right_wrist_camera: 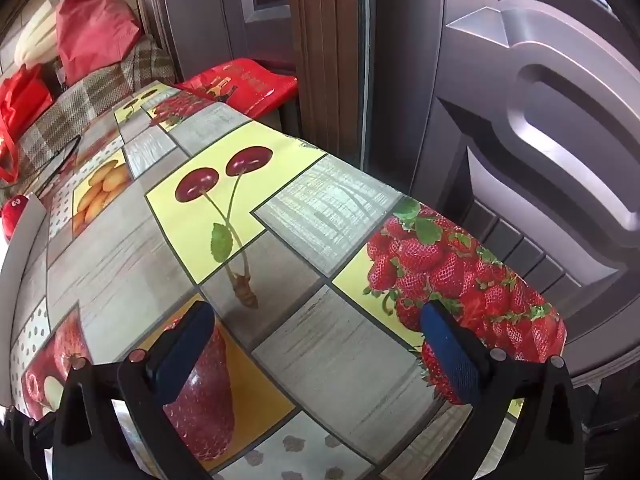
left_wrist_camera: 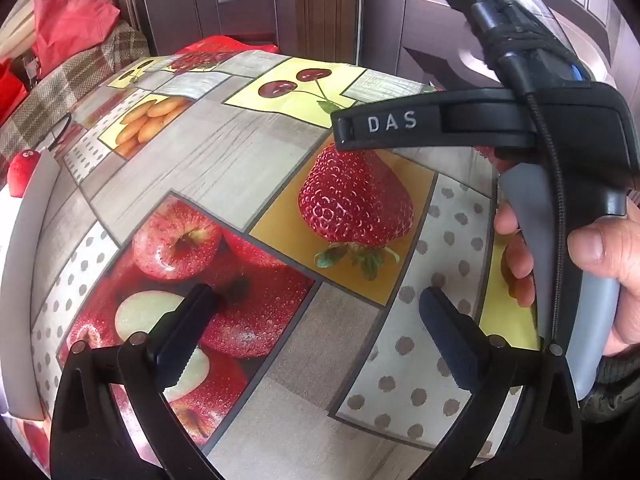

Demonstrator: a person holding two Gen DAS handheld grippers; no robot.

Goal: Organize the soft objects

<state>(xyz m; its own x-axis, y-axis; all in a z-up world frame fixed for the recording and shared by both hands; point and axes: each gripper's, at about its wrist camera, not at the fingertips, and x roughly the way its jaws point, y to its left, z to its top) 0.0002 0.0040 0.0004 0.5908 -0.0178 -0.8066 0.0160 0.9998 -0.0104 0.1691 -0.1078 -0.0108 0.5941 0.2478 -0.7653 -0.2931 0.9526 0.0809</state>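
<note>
Both grippers hover over the fruit-print tablecloth — left gripper jaws spread wide, nothing between them; right gripper likewise gaping and empty, held in the right hand. The red plush toy with googly eyes sits at the far left table edge, behind a white box.

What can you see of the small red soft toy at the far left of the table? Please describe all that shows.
Only part of the red soft toy shows. It is bright red and looks plush, rounded at the top, with two small white eyes with dark pupils near its top. It seems upright. A white box, or its wall, hides its lower and right side, so whether it stands inside or behind it cannot be told. Neither gripper is near it.
</note>
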